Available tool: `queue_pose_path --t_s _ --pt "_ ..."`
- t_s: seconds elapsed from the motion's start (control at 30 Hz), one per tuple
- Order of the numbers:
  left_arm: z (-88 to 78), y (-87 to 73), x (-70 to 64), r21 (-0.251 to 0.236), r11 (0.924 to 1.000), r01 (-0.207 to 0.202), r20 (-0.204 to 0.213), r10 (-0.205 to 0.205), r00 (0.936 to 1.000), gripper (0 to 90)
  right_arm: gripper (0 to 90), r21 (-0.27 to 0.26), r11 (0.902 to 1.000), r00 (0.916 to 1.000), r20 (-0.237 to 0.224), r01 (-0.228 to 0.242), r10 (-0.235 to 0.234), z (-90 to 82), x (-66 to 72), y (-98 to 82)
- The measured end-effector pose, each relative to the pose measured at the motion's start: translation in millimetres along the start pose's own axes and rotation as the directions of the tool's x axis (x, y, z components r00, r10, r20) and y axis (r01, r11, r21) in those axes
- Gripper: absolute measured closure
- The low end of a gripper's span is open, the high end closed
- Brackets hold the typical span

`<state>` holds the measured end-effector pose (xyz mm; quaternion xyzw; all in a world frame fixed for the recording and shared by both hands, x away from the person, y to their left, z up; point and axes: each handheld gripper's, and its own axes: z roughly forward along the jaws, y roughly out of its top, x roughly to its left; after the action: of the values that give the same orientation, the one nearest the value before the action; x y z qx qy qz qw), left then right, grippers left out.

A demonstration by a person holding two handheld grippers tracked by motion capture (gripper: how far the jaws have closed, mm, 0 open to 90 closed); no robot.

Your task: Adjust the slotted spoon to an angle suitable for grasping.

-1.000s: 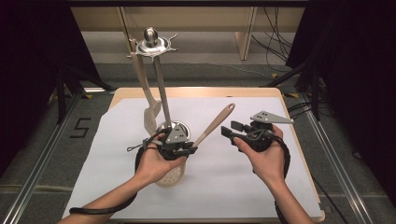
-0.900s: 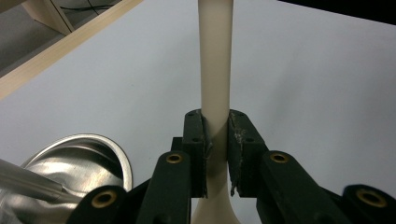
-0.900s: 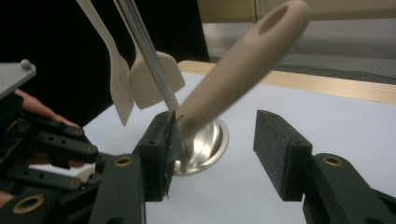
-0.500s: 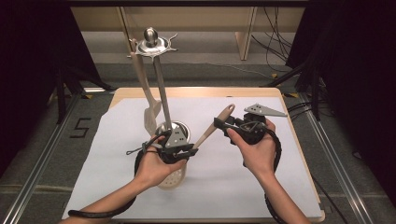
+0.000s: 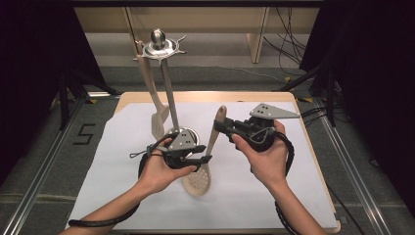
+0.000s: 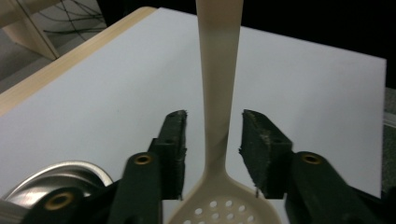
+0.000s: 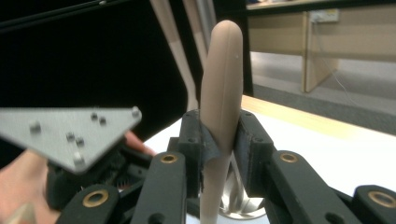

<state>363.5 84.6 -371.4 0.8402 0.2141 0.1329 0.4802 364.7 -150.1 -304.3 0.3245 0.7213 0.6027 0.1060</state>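
Observation:
A beige slotted spoon (image 5: 196, 183) hangs over the white sheet, bowl low and handle slanting up and back. My right gripper (image 5: 220, 128) is shut on the upper end of the spoon handle (image 7: 222, 79), and both pads press its sides. My left gripper (image 5: 203, 159) is at the spoon's neck (image 6: 217, 116). Its jaws have just been opening and now stand open, with a gap on each side of the neck. A hand holds each gripper.
A metal utensil stand (image 5: 159, 46) rises behind my left gripper, its round base (image 6: 70, 175) on the sheet. A beige spatula (image 5: 151, 93) hangs from its top. The white sheet (image 5: 274, 196) covers a wooden table (image 5: 210, 95); dark curtains flank both sides.
My right gripper moved left and up to the spoon's handle end and closed on it. My left gripper's jaws parted from the spoon's neck. The left hand stayed in place.

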Motion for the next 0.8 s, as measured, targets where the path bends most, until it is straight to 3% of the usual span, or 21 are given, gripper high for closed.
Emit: queue_pose_path --t_s 0.03,0.1,0.17,0.2,0.23,0.27,0.33,0.37,0.4,0.47,0.53,0.6,0.63,0.8 --pt "-3.1 1.1 0.2 -0.016 0.9999 0.006 0.016 -0.006 0.9999 51.5 75.0 0.002 0.9996 0.9995 -0.016 0.028 -0.028 0.6 -1.6 0.7" --pt "-9.4 3.0 2.4 -0.024 0.9997 -0.009 0.054 0.010 0.9985 49.7 75.0 0.008 0.9993 0.9988 -0.033 0.038 -0.037 0.0 -2.1 0.7" --pt "-12.7 4.3 6.2 -0.033 0.9990 -0.029 0.094 0.032 0.9950 48.5 75.1 0.016 0.9967 0.9948 -0.066 0.079 -0.078 1.3 -4.6 -0.1" --pt "-13.9 4.4 7.0 -0.034 0.9994 -0.009 0.112 0.013 0.9936 48.5 75.0 0.021 0.9983 0.9950 -0.084 0.055 -0.053 1.7 -2.6 -1.5" --pt "-15.1 4.2 9.0 -0.035 0.9994 -0.002 0.131 0.007 0.9913 48.5 75.1 0.010 0.9966 0.9917 -0.100 0.082 -0.080 2.4 -3.9 -1.6" --pt "-16.0 4.3 11.6 -0.032 0.9994 -0.015 0.141 0.019 0.9898 48.8 75.1 0.015 0.9950 0.9895 -0.108 0.099 -0.097 1.7 -3.3 -1.0" --pt "-16.9 3.0 13.7 -0.029 0.9994 0.018 0.156 -0.013 0.9876 49.6 75.1 0.019 0.9947 0.9863 -0.133 0.101 -0.098 1.6 -1.4 0.0" --pt "-16.7 3.0 15.3 -0.036 0.9992 0.018 0.172 -0.012 0.9851 50.4 75.0 0.029 0.9958 0.9862 -0.144 0.087 -0.082 1.3 0.8 0.2" --pt "-17.7 4.2 17.5 -0.036 0.9993 -0.004 0.174 0.010 0.9847 50.8 75.0 0.019 0.9931 0.9817 -0.155 0.116 -0.111 2.9 -0.3 0.8" --pt "-17.5 4.9 17.3 -0.054 0.9980 0.034 0.202 -0.022 0.9792 51.8 75.1 0.017 0.9924 0.9789 -0.168 0.121 -0.117 3.6 2.5 2.0" --pt "-18.0 7.4 18.9 -0.066 0.9978 0.001 0.214 0.013 0.9768 53.6 75.1 0.011 0.9907 0.9753 -0.178 0.135 -0.131 4.5 5.2 3.5" --pt "-17.9 7.8 17.4 -0.071 0.9973 0.022 0.231 -0.006 0.9730 55.5 75.1 0.003 0.9886 0.9716 -0.185 0.151 -0.147 5.6 7.2 4.8" --pt "-18.0 8.9 18.8 -0.075 0.9971 -0.007 0.230 0.025 0.9728 56.3 75.1 0.000 0.9879 0.9691 -0.194 0.155 -0.152 5.8 8.3 5.5" --pt "-18.2 9.5 20.0 -0.099 0.9950 -0.016 0.267 0.042 0.9629 65.5 75.1 -0.008 0.9860 0.9628 -0.215 0.166 -0.164 5.6 12.7 7.6"
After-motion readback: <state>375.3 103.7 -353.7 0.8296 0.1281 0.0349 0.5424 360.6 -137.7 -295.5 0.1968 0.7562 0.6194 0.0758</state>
